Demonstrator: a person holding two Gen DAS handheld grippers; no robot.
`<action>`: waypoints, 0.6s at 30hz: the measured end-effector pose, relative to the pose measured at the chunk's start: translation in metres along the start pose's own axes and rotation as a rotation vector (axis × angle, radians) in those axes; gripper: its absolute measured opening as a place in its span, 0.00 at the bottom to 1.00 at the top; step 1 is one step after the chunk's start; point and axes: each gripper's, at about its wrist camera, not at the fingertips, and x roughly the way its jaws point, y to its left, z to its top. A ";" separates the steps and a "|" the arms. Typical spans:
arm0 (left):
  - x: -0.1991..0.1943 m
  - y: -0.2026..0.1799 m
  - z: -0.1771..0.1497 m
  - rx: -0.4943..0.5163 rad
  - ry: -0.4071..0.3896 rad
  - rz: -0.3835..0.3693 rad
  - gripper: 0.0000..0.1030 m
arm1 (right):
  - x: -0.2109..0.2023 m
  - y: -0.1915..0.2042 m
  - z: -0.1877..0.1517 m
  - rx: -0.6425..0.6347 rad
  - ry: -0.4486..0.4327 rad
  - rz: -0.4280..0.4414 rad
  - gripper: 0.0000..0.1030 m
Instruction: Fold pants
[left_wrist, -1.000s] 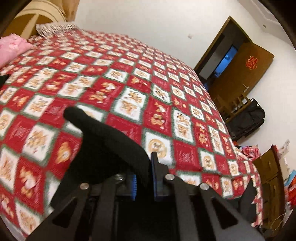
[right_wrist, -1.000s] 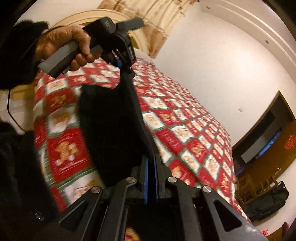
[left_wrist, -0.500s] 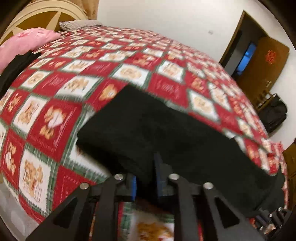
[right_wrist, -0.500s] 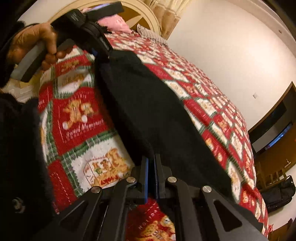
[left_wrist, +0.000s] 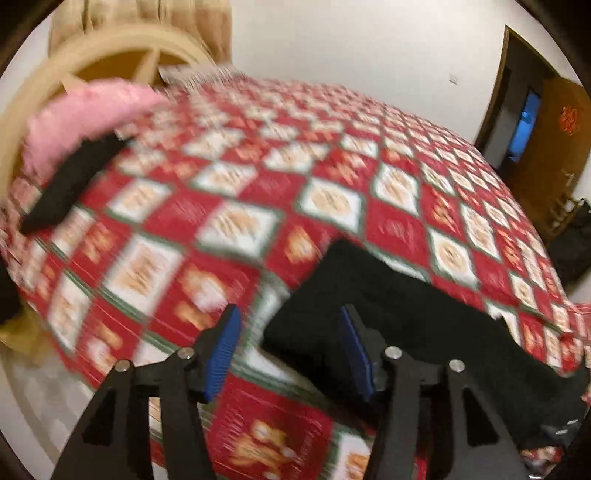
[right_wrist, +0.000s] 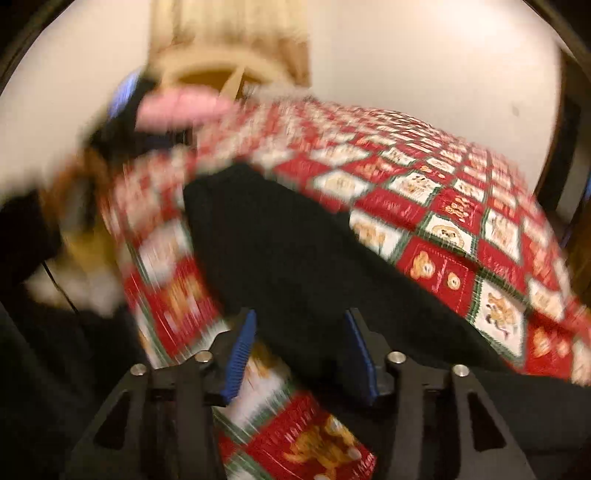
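Pants (left_wrist: 399, 325) lie flat on the bedspread (left_wrist: 236, 221) just ahead of both claws — left gripper (left_wrist: 288, 350) and right gripper (right_wrist: 299, 350) jaws just opened, pads off the cloth — released, seemingly to leave the fold resting.

Pants (left_wrist: 388, 306) lie on the bedspread (left_wrist: 229, 192) near its front edge, pillow (left_wrist: 85, 118) behind

wrist views, close, probably sharing bedspread (left_wrist: 258, 177)

Left tongs (left_wrist: 288, 350) and right tongs (right_wrist: 301, 350) both freshly parted, jaws apart; nothing pinched
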 end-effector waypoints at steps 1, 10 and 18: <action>-0.002 -0.003 0.003 0.013 -0.020 -0.001 0.56 | 0.002 -0.009 0.011 0.060 -0.020 0.009 0.51; 0.028 -0.076 -0.021 0.097 -0.063 -0.066 0.56 | 0.107 -0.037 0.068 0.220 0.102 -0.052 0.29; 0.050 -0.084 -0.046 0.129 -0.036 -0.005 0.59 | 0.156 -0.045 0.065 0.231 0.208 -0.089 0.14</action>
